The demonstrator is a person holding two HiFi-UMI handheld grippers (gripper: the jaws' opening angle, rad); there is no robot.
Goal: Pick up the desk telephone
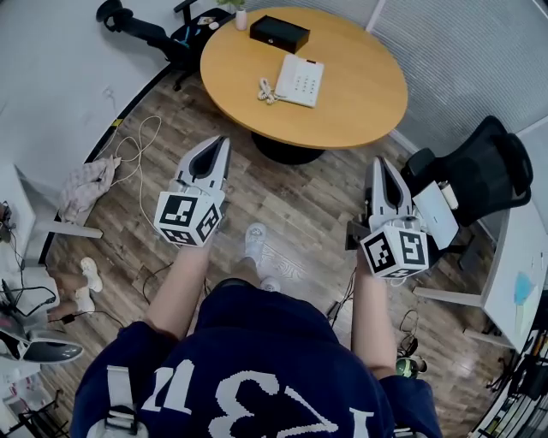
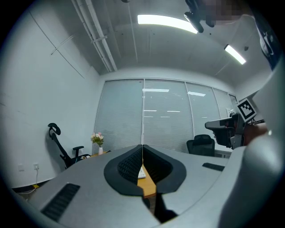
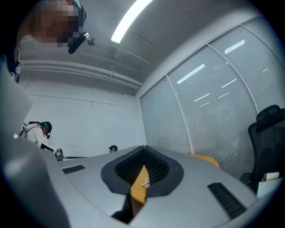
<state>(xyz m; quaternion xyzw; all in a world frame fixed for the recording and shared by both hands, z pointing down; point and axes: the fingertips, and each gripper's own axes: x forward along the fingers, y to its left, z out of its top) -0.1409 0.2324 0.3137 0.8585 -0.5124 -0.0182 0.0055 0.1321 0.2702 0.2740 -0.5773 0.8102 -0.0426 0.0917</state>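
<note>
The white desk telephone (image 1: 297,81) lies on the round wooden table (image 1: 360,103), its coiled cord (image 1: 267,91) at its left side. Both grippers hover over the wooden floor, short of the table's near edge. My left gripper (image 1: 224,139) is shut and empty, pointing at the table. My right gripper (image 1: 377,161) is also shut and empty, off the table's near right. In the left gripper view, the closed left gripper (image 2: 142,146) shows a sliver of the telephone (image 2: 141,173). In the right gripper view, the closed right gripper (image 3: 143,146) frames the cord (image 3: 146,182).
A black box (image 1: 279,32) and a small flower vase (image 1: 241,19) stand at the table's far side. A black office chair (image 1: 479,167) sits to the right, another chair (image 1: 145,32) at the far left. Cables (image 1: 137,145) and a cloth (image 1: 86,184) lie on the floor.
</note>
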